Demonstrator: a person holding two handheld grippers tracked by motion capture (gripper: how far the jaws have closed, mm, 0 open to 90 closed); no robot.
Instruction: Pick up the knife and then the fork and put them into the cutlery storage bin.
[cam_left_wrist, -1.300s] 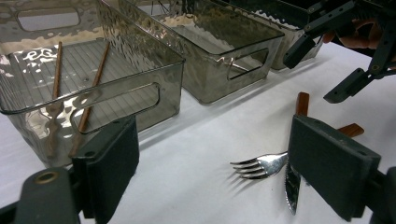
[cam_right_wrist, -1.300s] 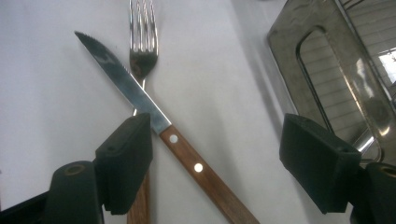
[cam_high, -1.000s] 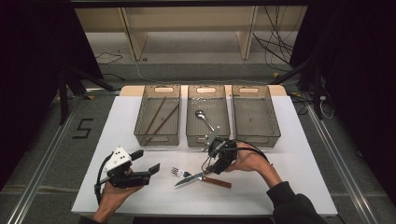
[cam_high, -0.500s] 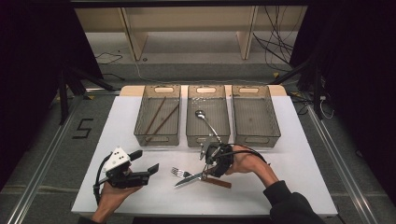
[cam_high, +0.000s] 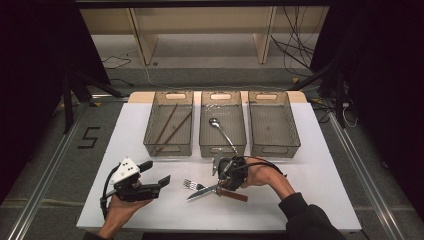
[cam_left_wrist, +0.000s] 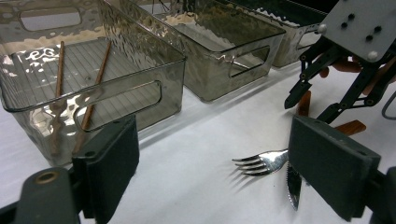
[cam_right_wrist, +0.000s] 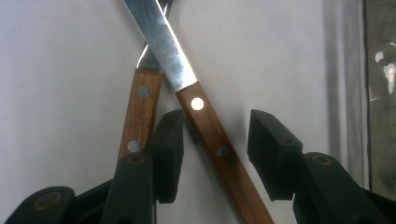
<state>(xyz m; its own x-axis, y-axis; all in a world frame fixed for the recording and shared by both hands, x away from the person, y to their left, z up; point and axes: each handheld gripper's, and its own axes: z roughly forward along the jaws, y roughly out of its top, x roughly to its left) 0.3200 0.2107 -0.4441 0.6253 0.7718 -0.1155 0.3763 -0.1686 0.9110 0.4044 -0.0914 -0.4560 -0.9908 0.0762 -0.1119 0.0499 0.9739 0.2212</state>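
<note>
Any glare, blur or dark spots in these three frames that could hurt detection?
High view: dark surround, white table evenly lit, soft overall. Left gripper view: bright glare ripples on the left bin, fork sharp with a soft shadow, near jaws blurred. Right gripper view: sheen on the knife blade, jaws slightly soft, bin wall at right hazy.

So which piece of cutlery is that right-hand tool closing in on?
Find the three grey bins at the back of the white table. In front of the middle one, the right gripper straddles a knife. It lies across the fork; both handles are wooden, but the knife has a flat blade.
</note>
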